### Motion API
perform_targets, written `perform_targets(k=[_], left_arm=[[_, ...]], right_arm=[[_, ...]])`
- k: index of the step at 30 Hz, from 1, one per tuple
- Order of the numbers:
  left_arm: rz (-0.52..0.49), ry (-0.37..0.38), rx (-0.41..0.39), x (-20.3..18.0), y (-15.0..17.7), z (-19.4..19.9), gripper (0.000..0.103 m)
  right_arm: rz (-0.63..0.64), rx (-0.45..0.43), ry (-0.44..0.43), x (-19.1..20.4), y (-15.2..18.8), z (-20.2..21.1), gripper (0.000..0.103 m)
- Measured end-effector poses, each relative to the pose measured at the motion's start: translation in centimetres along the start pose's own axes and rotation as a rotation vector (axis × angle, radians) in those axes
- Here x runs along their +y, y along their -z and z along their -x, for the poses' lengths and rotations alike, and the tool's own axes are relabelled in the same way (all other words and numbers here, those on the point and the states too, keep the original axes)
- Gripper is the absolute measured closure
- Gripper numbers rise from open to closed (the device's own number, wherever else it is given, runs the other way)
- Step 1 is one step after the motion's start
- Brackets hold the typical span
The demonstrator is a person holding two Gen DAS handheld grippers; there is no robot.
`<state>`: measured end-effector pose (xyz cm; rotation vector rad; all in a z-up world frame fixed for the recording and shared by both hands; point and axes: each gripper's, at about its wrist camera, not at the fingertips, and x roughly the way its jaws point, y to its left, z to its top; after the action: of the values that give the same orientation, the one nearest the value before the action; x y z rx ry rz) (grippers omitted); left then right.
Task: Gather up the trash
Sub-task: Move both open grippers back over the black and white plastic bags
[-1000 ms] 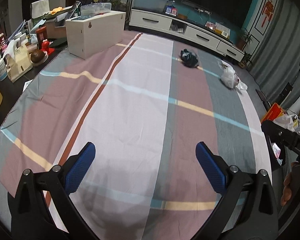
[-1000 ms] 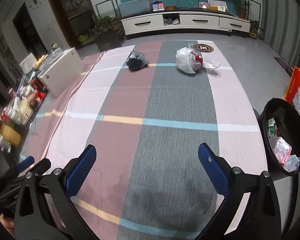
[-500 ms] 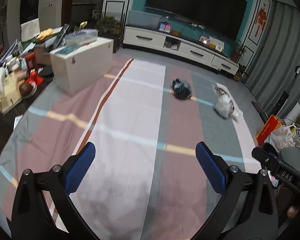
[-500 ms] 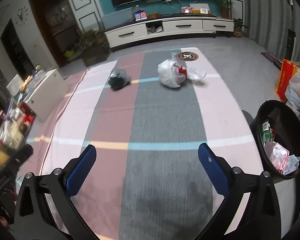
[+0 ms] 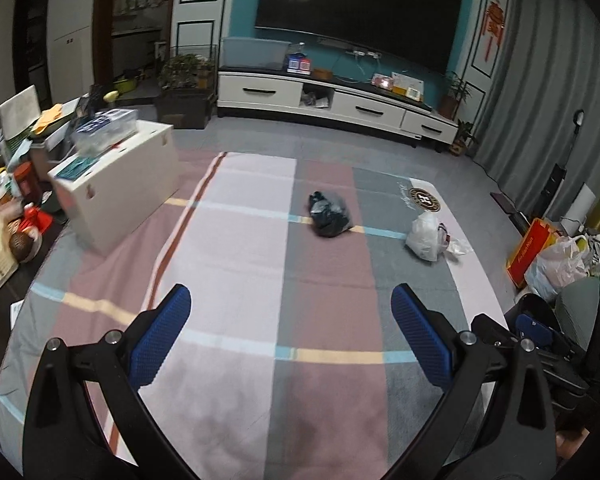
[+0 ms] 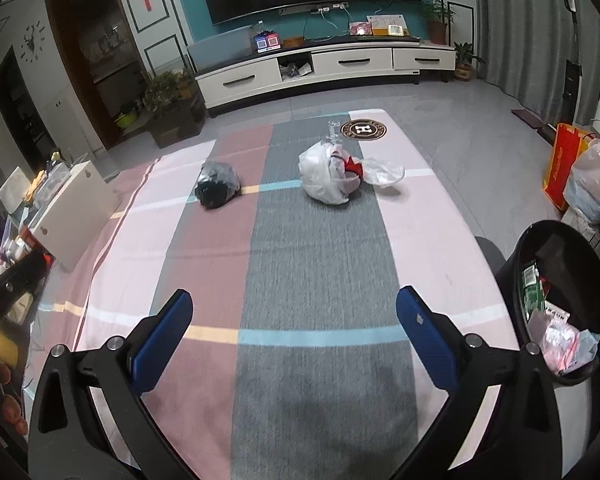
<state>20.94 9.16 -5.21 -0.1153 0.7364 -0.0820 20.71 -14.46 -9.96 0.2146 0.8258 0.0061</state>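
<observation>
Two tied trash bags lie at the far end of a striped cloth (image 5: 236, 264). The black bag (image 5: 329, 216) (image 6: 217, 185) is on the left. The white bag (image 5: 427, 236) (image 6: 329, 176), with something red inside, is on the right. A black bin (image 6: 562, 304) with wrappers in it stands at the cloth's right edge. My left gripper (image 5: 291, 332) is open and empty, well short of the bags. My right gripper (image 6: 294, 336) is open too, nothing between its blue pads, with the bin just to its right.
A white box (image 5: 116, 184) stands on the cloth's left side with cluttered goods (image 5: 8, 200) beyond it. A TV cabinet (image 6: 324, 66) runs along the far wall. A red carton (image 6: 562, 166) and a plastic bag (image 6: 594, 180) sit on the floor to the right.
Both grippers have risen and tilted up, so the bags sit lower in view and more of the room shows. Both stay open.
</observation>
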Motion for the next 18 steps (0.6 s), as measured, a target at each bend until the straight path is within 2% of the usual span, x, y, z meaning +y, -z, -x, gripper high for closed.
perform_targets(k=[7, 13, 18], left_arm=[[0.026, 0.034, 0.073, -0.1, 0.1, -3.3, 0.003], [0.030, 0.066, 0.047, -0.4, -0.4, -4.9, 0.003], [-0.002, 0.109, 0.067, -1.4, -1.3, -7.5, 0.003]], right_arm=[[0.024, -0.018, 0.014, -0.9, -1.2, -0.7, 0.003], [0.111, 0.010, 0.009, -1.1, -1.5, -2.5, 0.003], [0.140, 0.005, 0.009, -2.2, -2.1, -4.1, 0.003]])
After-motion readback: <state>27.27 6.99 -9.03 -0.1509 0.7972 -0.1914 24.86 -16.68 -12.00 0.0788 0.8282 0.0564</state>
